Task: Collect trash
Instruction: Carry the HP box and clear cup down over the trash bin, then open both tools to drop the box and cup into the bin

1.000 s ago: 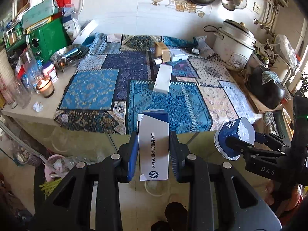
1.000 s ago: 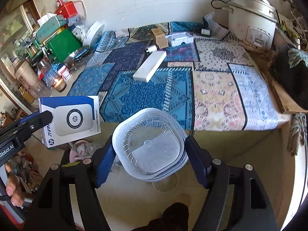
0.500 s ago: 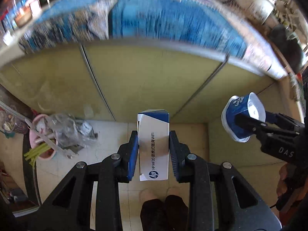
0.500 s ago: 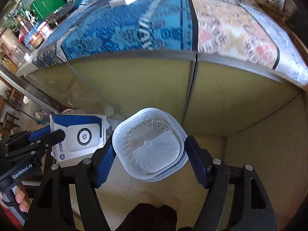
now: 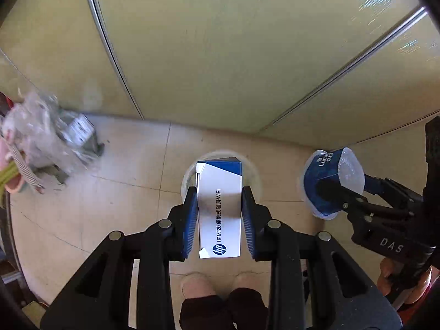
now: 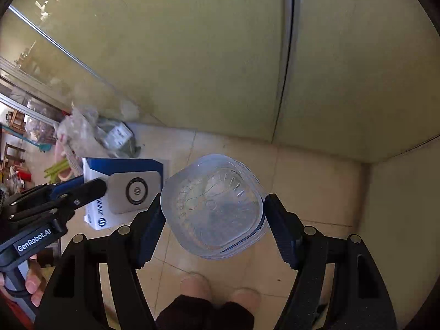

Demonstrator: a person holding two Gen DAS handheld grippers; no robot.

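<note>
— What is the right gripper [image 6: 213, 214] carrying?

— Its fingers [image 6: 150, 227] are pressing on both sides of a clear plastic tub [image 6: 213, 206], the open mouth facing the camera, blue showing along its lower rim.

— And off to the left?

— The left gripper [image 6: 90, 189] is reaching in from the left edge, clamping a blue and white HP box [image 6: 123, 189] that is sitting just beside the tub.

— What is lying beneath them?

— A beige tiled floor [image 6: 310, 181], meeting yellow-green cabinet doors [image 6: 192, 49]. A crumpled plastic bag [image 6: 90, 132] is lying on the floor at the foot of the doors, towards the left. The person's feet [image 6: 220, 291] are showing at the bottom edge.
</note>
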